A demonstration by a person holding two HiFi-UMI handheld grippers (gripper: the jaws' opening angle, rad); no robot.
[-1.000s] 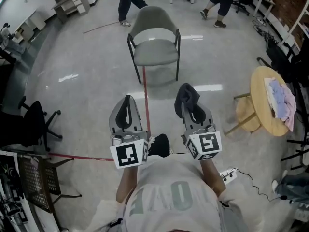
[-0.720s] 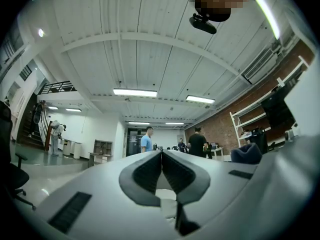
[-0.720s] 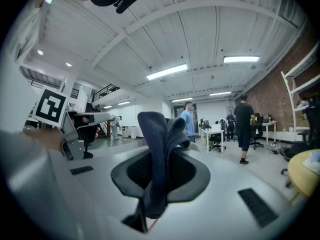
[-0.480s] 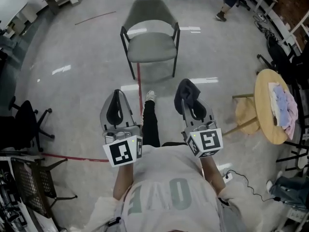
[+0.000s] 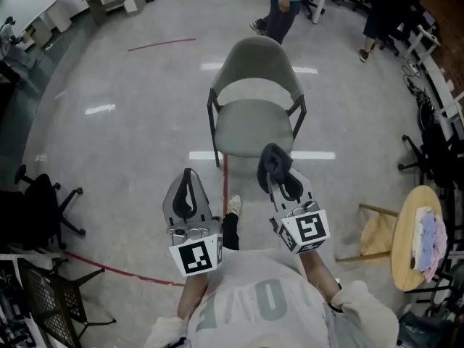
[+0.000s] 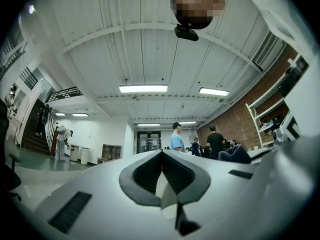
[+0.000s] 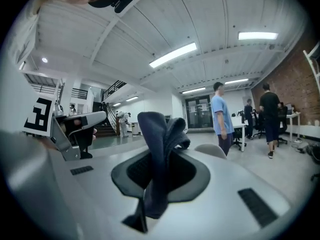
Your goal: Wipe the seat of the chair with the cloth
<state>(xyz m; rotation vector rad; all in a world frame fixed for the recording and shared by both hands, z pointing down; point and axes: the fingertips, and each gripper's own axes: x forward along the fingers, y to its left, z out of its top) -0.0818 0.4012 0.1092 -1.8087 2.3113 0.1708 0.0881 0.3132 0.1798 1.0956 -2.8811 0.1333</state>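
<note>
Nearer now to the grey padded chair with black legs (image 5: pixel 255 58) ahead, right claw (image 5: pixel 277 170) pinched on the dark blue cloth (image 5: pixel 274 156), left claw (image 5: pixel 188 176) shut, seemingly empty: lower it flat onto the seat (image 5: pixel 246 127), sweep evenly.

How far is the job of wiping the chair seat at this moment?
Done: the cloth is clamped in the right gripper. In hand: that gripper hovers just before the chair; the left gripper is shut and empty. Left: all the wiping; the cloth seems not to touch the seat yet.
</note>
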